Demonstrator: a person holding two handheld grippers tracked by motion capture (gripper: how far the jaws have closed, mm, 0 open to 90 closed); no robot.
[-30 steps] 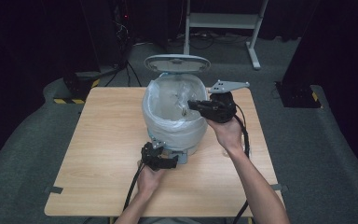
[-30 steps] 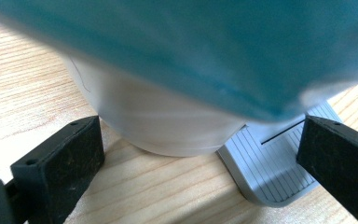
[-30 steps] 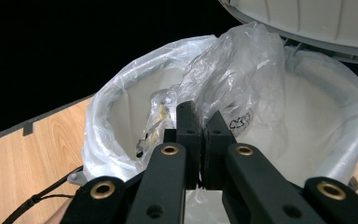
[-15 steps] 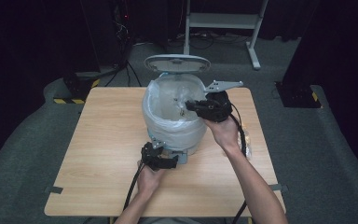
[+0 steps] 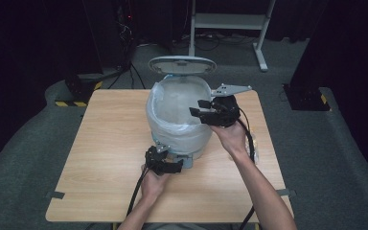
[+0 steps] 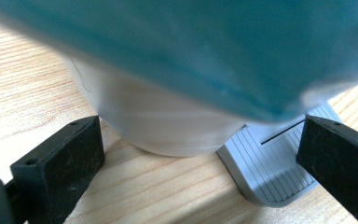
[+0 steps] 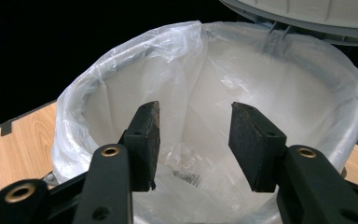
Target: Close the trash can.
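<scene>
Left hand-held gripper (image 5: 164, 160), jaws wide, is pressing near the pedal (image 6: 279, 168) at the bin (image 5: 179, 120) base on the bench (image 5: 105, 143). Right hand-held gripper (image 5: 206, 111), jaws apart and empty, is hovering over the liner (image 7: 205, 84); holding the pedal down keeps the lid (image 5: 182, 64) open.

Right gripper (image 5: 202, 107): drawn back a little from above the bin's (image 5: 178, 115) middle to its right rim.
Its jaws: now parted, nothing between them.

Desk (image 5: 105, 143) brightly lit from above, room around me dark; bin (image 6: 177, 60) blurs near my left gripper's camera.
</scene>
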